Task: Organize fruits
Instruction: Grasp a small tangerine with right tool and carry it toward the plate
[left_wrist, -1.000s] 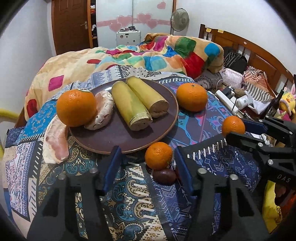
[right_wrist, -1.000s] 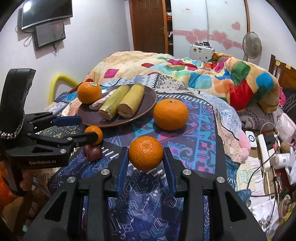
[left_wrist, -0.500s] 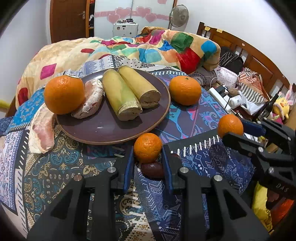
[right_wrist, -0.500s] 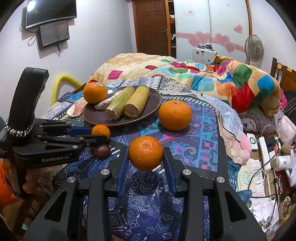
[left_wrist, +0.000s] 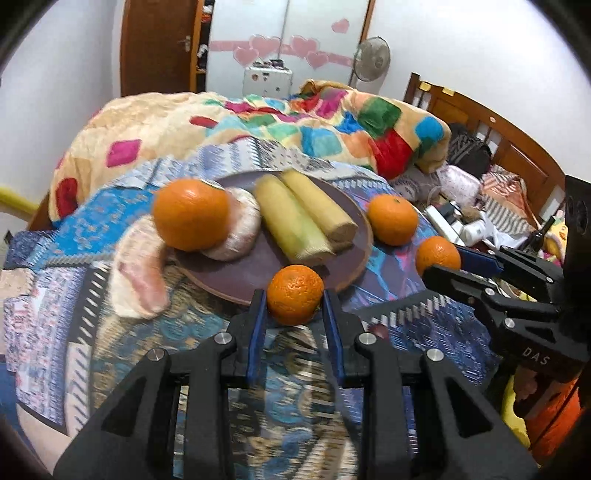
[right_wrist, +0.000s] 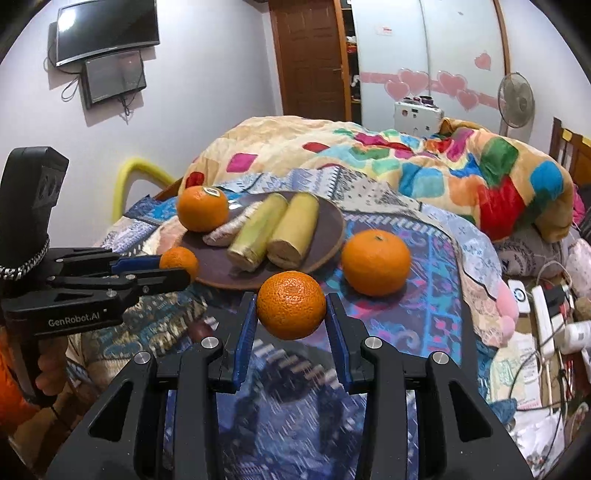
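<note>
While the plate sits mid-frame on the patterned cloth, the left gripper has just closed its jaws narrowly on a small orange, which is raised just in front of the plate's near rim. A dark fruit lies on the cloth just right of that gripper. The right gripper is likewise clamped narrowly on another orange, lifted clear of the cloth in the lower middle of its view. On the plate lie two yellow-green stalks, a pale peeled segment and a big orange. Another orange rests on the cloth right of the plate.
</note>
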